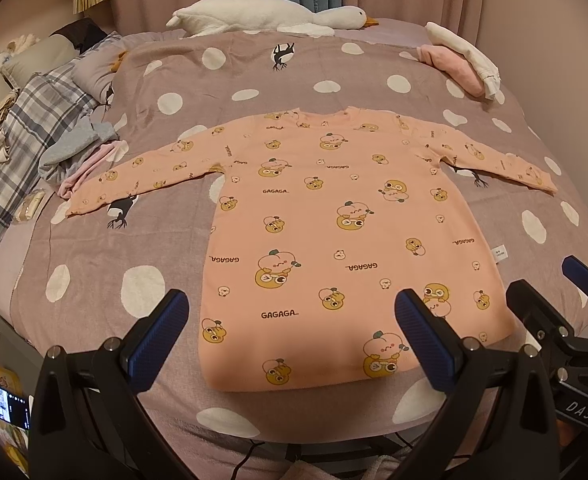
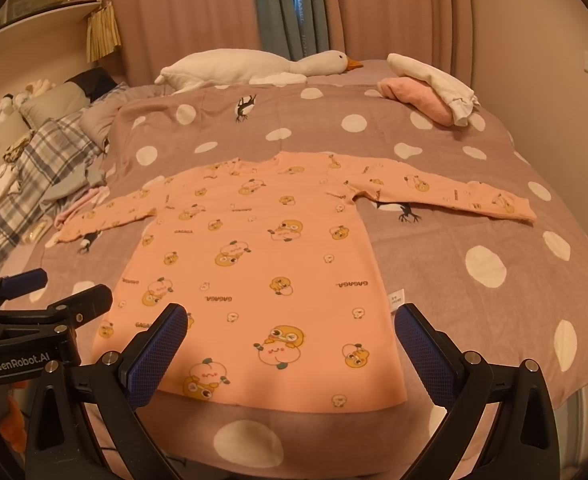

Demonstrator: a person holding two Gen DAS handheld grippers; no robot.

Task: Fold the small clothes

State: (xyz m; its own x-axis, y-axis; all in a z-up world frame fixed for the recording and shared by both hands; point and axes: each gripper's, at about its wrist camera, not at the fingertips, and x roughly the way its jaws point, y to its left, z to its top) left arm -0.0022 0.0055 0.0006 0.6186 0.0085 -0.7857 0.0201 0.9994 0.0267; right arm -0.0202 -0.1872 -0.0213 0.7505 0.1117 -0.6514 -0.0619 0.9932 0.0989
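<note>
Both grippers gaping, left gripper (image 1: 291,336), right gripper (image 2: 291,352), peach cartoon-print shirt (image 1: 334,232) flat, sleeves outspread

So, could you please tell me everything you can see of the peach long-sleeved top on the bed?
The peach top lies flat and unfolded on the polka-dot bedspread, both long sleeves spread sideways, neckline away from the cameras, hem nearest. It looks like soft knit, printed with cartoon ducks, peaches and "GAGAGA" lettering. A small white tag sticks out of one side seam. Neither open gripper touches it.
</note>
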